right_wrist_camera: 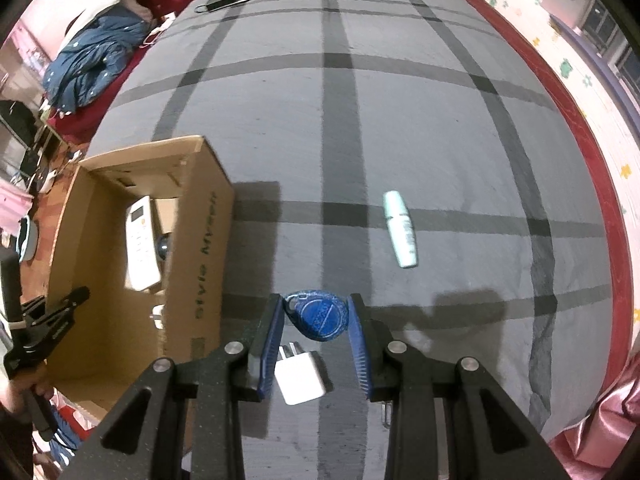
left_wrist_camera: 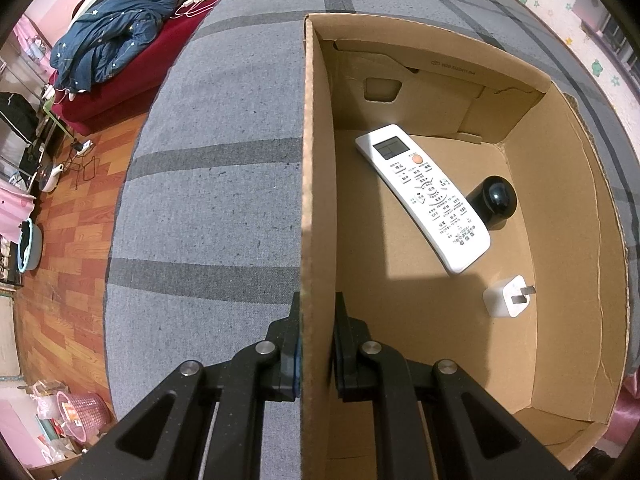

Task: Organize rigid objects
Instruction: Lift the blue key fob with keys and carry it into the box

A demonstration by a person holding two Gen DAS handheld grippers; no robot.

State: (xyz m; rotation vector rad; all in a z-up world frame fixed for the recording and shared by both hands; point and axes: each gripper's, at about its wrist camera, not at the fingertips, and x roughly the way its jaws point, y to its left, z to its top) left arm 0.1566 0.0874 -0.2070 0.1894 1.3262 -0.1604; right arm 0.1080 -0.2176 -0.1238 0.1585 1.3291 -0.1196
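A cardboard box stands on the grey checked bedspread. It holds a white remote, a black cylinder and a white charger plug. My left gripper is shut on the box's left wall. My right gripper is shut on a blue key fob, held above the bedspread. A second white charger plug lies below it. A pale green tube lies to the right. The box sits to the left in the right wrist view.
A black cased item lies at the far end of the bedspread. A red sofa with a blue jacket stands beyond the left edge. Wood floor and a pink basket lie to the left.
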